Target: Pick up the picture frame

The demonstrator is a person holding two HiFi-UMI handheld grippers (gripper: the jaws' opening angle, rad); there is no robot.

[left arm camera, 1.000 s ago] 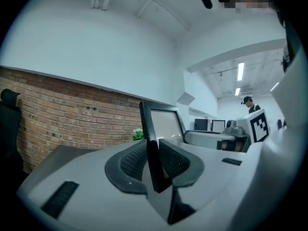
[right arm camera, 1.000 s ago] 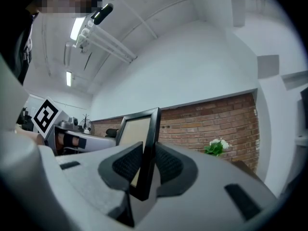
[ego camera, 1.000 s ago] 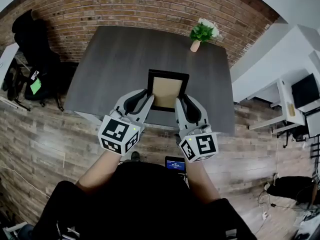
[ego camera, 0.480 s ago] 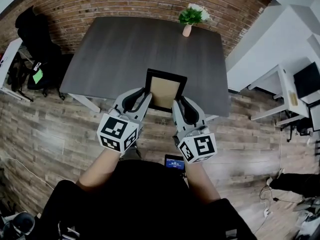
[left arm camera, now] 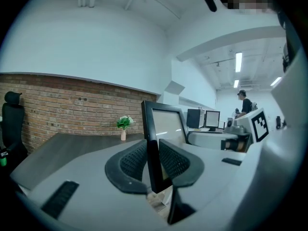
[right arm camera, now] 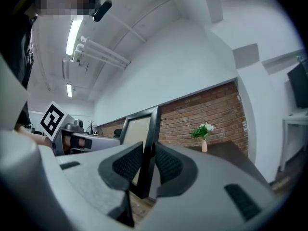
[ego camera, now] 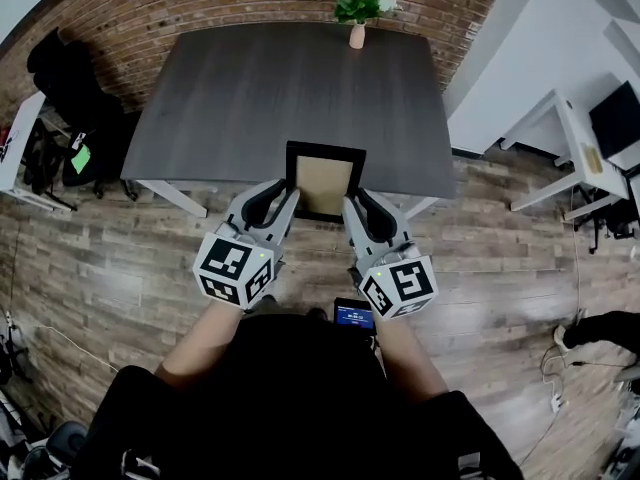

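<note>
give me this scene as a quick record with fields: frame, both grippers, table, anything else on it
picture frame: black, upright, tan panel showing in the head view, held in the air by the table's near edge
left gripper: shut on the frame's left side
right gripper: shut on the frame's right side
table: dark grey, frame not resting on it
on the table: vase of flowers at the far edge
task state: frame picked up
</note>
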